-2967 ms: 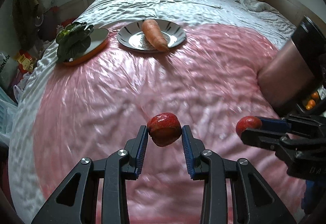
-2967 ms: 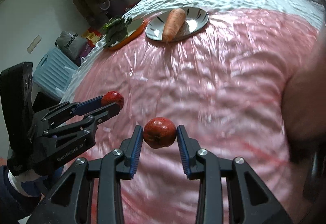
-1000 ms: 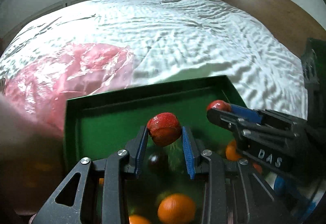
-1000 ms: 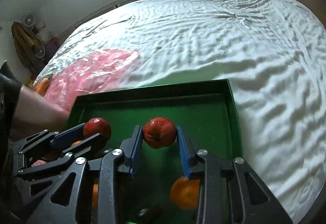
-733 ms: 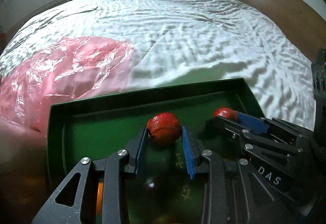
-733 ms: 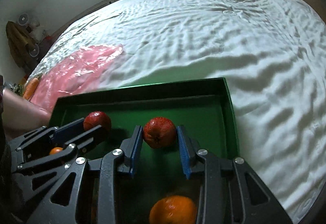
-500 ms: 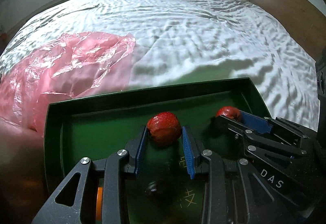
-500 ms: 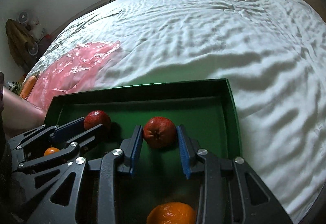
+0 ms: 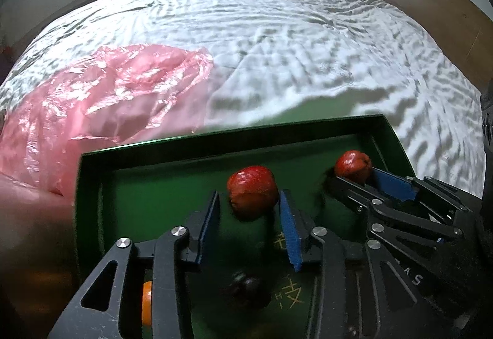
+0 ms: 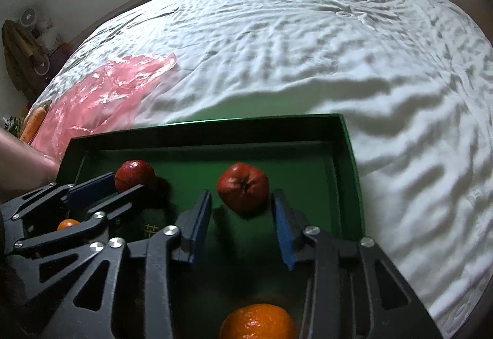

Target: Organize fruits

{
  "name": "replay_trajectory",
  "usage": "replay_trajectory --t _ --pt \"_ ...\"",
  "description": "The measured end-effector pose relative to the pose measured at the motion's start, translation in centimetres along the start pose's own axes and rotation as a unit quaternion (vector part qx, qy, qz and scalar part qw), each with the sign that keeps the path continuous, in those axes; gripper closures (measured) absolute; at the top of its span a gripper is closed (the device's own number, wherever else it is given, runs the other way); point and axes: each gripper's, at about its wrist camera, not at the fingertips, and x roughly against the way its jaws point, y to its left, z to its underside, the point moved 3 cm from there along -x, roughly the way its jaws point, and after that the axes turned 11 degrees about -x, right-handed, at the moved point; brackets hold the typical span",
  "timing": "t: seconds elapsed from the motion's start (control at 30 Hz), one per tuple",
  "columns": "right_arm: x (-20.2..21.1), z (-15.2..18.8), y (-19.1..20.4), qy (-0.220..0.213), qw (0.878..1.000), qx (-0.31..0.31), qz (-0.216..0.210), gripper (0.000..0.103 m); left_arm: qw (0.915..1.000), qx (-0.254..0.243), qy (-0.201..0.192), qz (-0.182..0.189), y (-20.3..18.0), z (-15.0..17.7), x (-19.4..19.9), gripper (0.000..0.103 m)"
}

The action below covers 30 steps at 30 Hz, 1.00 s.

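Note:
A dark green tray (image 9: 234, 139) (image 10: 203, 129) lies on the bed. My left gripper (image 9: 248, 215) is open over the tray, and a red fruit (image 9: 252, 191) sits loose between its fingers, free of both pads. My right gripper (image 10: 242, 215) is open too, with another red fruit (image 10: 242, 186) loose between its fingers on the tray floor. In the left wrist view the right gripper (image 9: 369, 182) shows at right beside its fruit (image 9: 352, 166). In the right wrist view the left gripper (image 10: 107, 188) shows at left beside its fruit (image 10: 134, 174).
An orange (image 10: 257, 322) and a smaller orange (image 10: 67, 224) lie in the near part of the tray, with a dark fruit (image 9: 246, 288). A pink plastic sheet (image 9: 92, 98) covers the bed to the left. A carrot (image 10: 32, 123) lies far left. White bedding surrounds the tray.
Both grippers carried their red fruits from the pink sheet to the green tray, lowered them, and have now opened; the fruits rest free between the spread fingers.

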Motion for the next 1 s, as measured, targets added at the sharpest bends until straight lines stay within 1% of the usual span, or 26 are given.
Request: replay_trajectory --t 0.03,0.07,0.27,0.53,0.63,0.73,0.87,1.0 --pt "0.2 -0.1 0.0 -0.002 1.000 -0.003 0.001 0.015 1.0000 0.002 -0.003 -0.001 0.2 0.0 0.3 0.061" --pt "0.3 -0.1 0.0 -0.003 1.000 -0.005 0.001 0.012 1.0000 0.003 -0.006 -0.002 0.3 0.0 0.6 0.058" --pt "2.3 0.1 0.4 -0.023 1.000 -0.006 0.006 0.000 0.9993 -0.015 -0.033 -0.002 -0.1 0.6 3.3 0.056" --pt "5.7 1.7 1.5 -0.045 0.999 -0.009 0.019 0.000 0.9971 -0.032 -0.069 0.009 -0.5 3.1 8.0 0.056" --pt "6.9 2.9 2.6 -0.048 0.999 -0.001 0.023 0.000 0.9961 -0.035 -0.078 0.019 -0.4 4.8 10.1 0.055" --pt "8.1 4.3 3.7 -0.052 0.998 0.002 0.025 0.000 0.9946 -0.047 -0.088 0.026 -0.3 6.8 12.4 0.052" --pt "9.5 6.6 5.4 -0.054 0.998 0.003 0.026 0.000 0.9936 -0.058 -0.091 0.032 0.3 9.5 14.8 0.052" --pt "10.6 8.6 7.1 -0.058 0.998 0.000 0.023 0.000 0.9930 -0.067 -0.092 0.028 1.1 12.2 16.7 0.051"
